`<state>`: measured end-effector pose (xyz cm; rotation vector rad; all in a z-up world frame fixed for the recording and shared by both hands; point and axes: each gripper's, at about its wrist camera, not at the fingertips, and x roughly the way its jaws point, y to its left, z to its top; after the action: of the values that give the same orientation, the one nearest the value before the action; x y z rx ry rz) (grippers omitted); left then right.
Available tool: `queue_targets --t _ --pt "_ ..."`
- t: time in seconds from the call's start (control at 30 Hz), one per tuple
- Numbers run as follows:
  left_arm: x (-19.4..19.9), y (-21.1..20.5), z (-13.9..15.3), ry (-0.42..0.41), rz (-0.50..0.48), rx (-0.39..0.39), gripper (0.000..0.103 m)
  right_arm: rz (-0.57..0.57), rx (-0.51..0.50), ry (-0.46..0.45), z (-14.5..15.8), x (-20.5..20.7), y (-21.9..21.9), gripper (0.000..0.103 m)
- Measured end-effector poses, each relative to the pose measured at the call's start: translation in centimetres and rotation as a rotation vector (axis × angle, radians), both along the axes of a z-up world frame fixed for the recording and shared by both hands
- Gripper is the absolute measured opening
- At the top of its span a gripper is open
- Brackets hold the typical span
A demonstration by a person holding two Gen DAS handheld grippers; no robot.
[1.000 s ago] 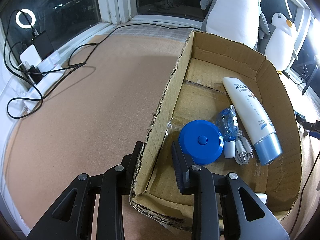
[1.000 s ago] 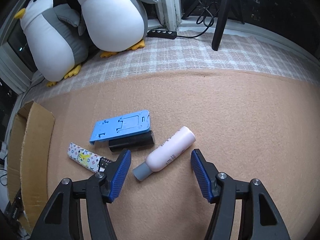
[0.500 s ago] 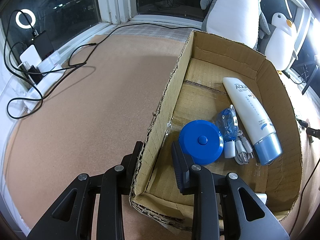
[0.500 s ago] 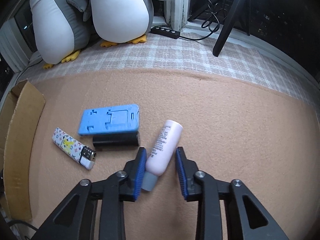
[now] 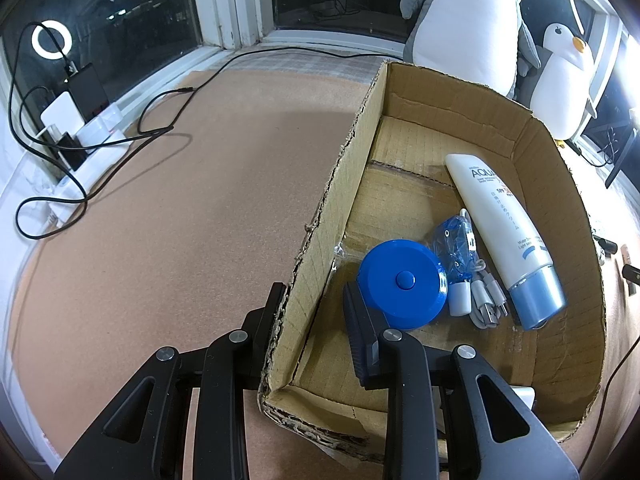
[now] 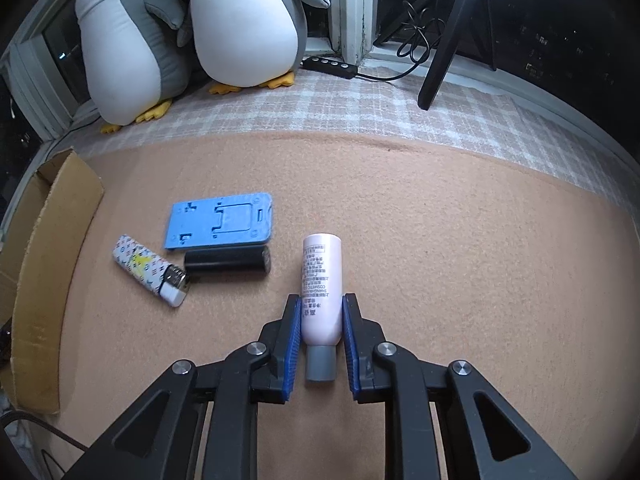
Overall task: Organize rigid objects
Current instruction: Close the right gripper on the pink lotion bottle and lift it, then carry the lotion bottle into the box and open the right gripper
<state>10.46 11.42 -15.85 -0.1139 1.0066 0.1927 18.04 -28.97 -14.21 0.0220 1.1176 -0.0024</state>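
My right gripper (image 6: 321, 306) is shut on a pink bottle (image 6: 321, 280) with a grey cap, lying on the tan mat. To its left lie a black cylinder (image 6: 226, 263), a blue phone stand (image 6: 220, 222) and a patterned lighter (image 6: 150, 270). My left gripper (image 5: 312, 300) straddles the left wall of the cardboard box (image 5: 340, 188), one finger outside, one inside, without pinching it. In the box lie a blue round case (image 5: 402, 284), a white tube (image 5: 504, 236) with a blue cap, and a bagged cable (image 5: 466, 264).
Two plush penguins (image 6: 240, 20) stand at the back on the checked cloth. A tripod leg (image 6: 444, 48) and a power strip (image 6: 330, 66) are near the window. The box edge (image 6: 52, 240) shows at left. Cables (image 5: 120, 136) and chargers lie left of the box.
My right gripper moved in over the pink bottle and closed on it; the bottle has turned to line up with the fingers. My left gripper has not moved.
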Motion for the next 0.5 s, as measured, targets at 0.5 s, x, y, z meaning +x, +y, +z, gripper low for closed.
queue_targets --t 0.5 --pt "0.0 0.0 0.0 0.0 0.0 0.0 0.027 0.155 0.098 -0.105 5.5 -2.8 7.0 0.018"
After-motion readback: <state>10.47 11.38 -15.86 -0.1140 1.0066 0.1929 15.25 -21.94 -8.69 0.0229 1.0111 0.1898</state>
